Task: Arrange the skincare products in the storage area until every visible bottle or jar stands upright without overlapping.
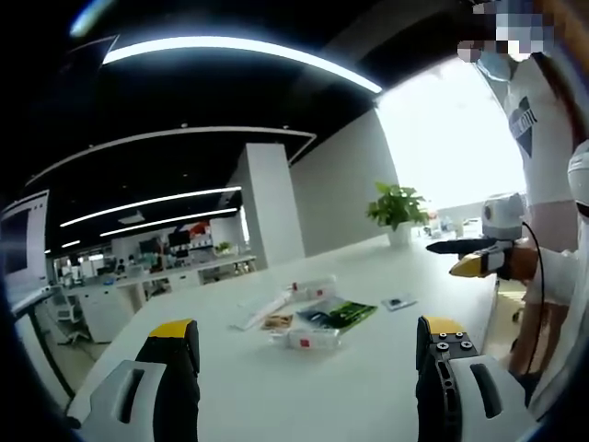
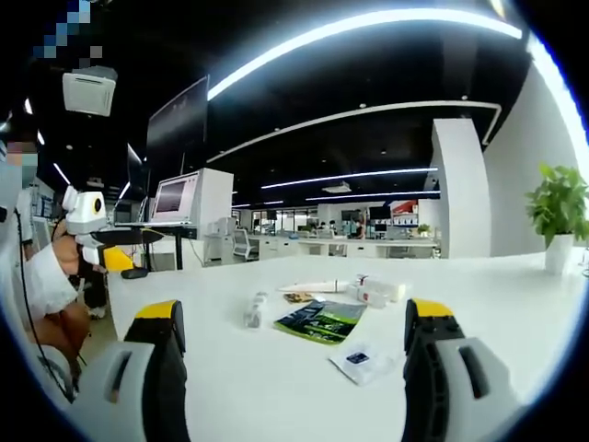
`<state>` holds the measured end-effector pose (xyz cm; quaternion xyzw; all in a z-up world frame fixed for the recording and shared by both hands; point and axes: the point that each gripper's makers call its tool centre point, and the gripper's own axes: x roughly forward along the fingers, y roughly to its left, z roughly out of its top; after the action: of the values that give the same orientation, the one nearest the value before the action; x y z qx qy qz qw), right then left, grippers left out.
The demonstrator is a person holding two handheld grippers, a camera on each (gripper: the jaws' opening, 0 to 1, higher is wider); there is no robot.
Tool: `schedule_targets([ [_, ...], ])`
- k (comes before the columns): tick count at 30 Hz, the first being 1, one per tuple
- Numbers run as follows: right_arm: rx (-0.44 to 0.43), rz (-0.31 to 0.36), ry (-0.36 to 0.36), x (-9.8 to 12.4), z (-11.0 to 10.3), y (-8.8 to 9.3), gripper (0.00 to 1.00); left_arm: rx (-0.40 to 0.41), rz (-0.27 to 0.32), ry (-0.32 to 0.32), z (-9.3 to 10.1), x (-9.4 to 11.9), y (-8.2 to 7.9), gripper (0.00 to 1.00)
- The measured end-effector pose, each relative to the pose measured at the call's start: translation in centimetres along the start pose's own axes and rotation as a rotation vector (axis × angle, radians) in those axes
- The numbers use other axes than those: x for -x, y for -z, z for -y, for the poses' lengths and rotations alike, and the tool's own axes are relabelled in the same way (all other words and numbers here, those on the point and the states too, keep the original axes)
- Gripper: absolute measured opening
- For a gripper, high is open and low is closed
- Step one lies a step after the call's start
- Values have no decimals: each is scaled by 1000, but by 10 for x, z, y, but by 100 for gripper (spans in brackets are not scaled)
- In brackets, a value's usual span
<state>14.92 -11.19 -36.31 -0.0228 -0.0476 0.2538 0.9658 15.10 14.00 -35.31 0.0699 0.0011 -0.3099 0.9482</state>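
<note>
Skincare products lie flat in a loose group on the white table (image 1: 368, 387). In the left gripper view I see a white tube (image 1: 311, 286), a long white piece (image 1: 261, 311), a dark green packet (image 1: 336, 315) and a small white box with red print (image 1: 309, 340). My left gripper (image 1: 308, 333) is open and short of them, nothing between its jaws. In the right gripper view a clear tube (image 2: 255, 308), the green packet (image 2: 322, 320), a sachet (image 2: 359, 360) and white bottles on their sides (image 2: 377, 293) lie ahead. My right gripper (image 2: 294, 315) is open and empty.
A potted plant (image 1: 398, 208) stands at the table's far end, also the potted plant (image 2: 557, 210). A person stands at the table edge holding both tools; the right gripper (image 1: 471, 258) shows from the side. Desks and monitors (image 2: 175, 198) fill the office behind.
</note>
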Motion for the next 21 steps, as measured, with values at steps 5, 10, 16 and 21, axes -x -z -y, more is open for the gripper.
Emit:
schedule_targets([
  [5, 0, 10, -1, -2, 0, -2, 100, -2, -3, -3, -1, 0, 1, 100],
  [10, -2, 10, 2, -2, 1, -2, 100, -2, -3, -2, -1, 0, 0, 100],
  [16, -4, 12, 6, -3, 4, -2, 100, -4, -4, 0, 0, -2, 1, 100],
  [21, 2, 17, 2, -9, 6, -4, 100, -4, -6, 0, 0, -3, 1, 100],
])
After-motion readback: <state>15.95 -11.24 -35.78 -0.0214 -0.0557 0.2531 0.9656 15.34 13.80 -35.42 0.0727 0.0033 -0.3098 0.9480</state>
